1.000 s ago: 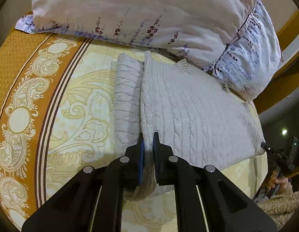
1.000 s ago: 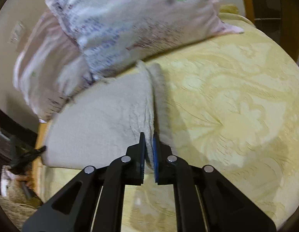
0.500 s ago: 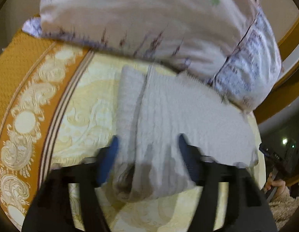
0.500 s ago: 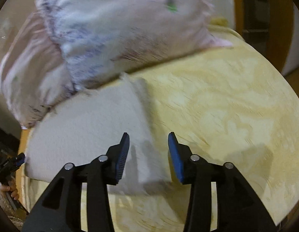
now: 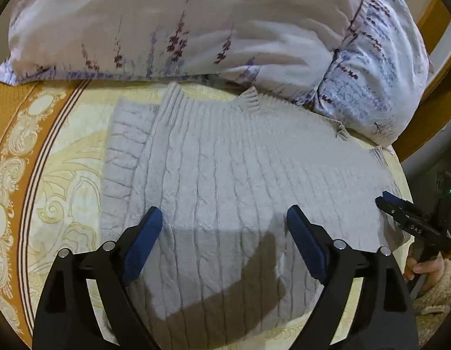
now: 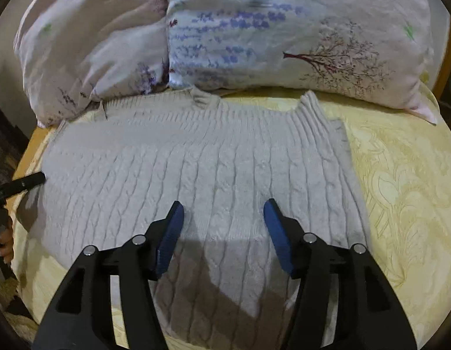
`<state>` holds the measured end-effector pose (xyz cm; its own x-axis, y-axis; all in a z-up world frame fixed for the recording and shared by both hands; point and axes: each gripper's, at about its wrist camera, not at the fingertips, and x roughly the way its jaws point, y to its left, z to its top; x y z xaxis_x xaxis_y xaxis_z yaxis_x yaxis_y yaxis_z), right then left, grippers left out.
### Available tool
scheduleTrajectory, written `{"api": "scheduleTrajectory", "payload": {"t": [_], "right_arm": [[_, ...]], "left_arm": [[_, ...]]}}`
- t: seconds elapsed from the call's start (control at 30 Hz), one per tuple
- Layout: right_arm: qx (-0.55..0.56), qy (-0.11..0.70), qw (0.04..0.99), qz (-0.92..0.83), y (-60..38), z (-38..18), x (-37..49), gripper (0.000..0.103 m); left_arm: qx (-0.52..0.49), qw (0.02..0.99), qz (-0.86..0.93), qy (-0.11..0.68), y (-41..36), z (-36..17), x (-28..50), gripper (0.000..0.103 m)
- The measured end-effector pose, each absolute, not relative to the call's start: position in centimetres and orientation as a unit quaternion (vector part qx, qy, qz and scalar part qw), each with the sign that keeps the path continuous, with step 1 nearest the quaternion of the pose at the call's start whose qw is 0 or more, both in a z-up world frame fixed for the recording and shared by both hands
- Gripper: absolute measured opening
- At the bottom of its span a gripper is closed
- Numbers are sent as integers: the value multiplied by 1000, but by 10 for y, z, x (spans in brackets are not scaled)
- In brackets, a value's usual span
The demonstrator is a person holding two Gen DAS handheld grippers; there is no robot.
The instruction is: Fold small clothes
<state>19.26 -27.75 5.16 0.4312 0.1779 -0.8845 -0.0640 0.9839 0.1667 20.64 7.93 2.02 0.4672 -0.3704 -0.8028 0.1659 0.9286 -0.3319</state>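
1. Knitted grey wool, the sweater [image 5: 225, 175] lies flat on the yellow patterned bedspread [image 5: 65, 175], its collar end just beside the floral pillows [image 5: 196, 29].
2. A second ago both of my grippers pinched its folded edges; now they have let go.
3. My left gripper [image 5: 222, 233] has its jaws opening wide, nothing between the pads, only cloth lying beneath them.
4. My right gripper [image 6: 224, 227] is opening too, also empty above the knit.
5. One sleeve [image 5: 123, 151] sits tucked along the side, so I judge this fold placed, with the next fold yet to come.
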Motion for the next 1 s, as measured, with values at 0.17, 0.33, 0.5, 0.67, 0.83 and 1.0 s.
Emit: {"api": "scheduleTrajectory", "payload": {"t": [0.17,0.33,0.5,0.67,0.83,1.0], "right_arm": [[91,522,844,81,-280,65,194,67],[86,526,841,94,-270,64,201,70],[73,529,839,103,-260,63,202,74],[68,530,838,106,-255,59,203,79],[70,530,838,109,-254,59,203,82],[73,529,838,111,-254,58,203,83]], "left_arm": [[-183,859,-142,457,116,36,205,89],[-237,838,-109,479,156,25,221,85],[-267,802,-129,519,167,6,238,84],[-250,797,-147,530,160,6,248,85],[-275,785,-175,527,158,3,257,84],[-336,763,-182,522,165,-7,259,53]]}}
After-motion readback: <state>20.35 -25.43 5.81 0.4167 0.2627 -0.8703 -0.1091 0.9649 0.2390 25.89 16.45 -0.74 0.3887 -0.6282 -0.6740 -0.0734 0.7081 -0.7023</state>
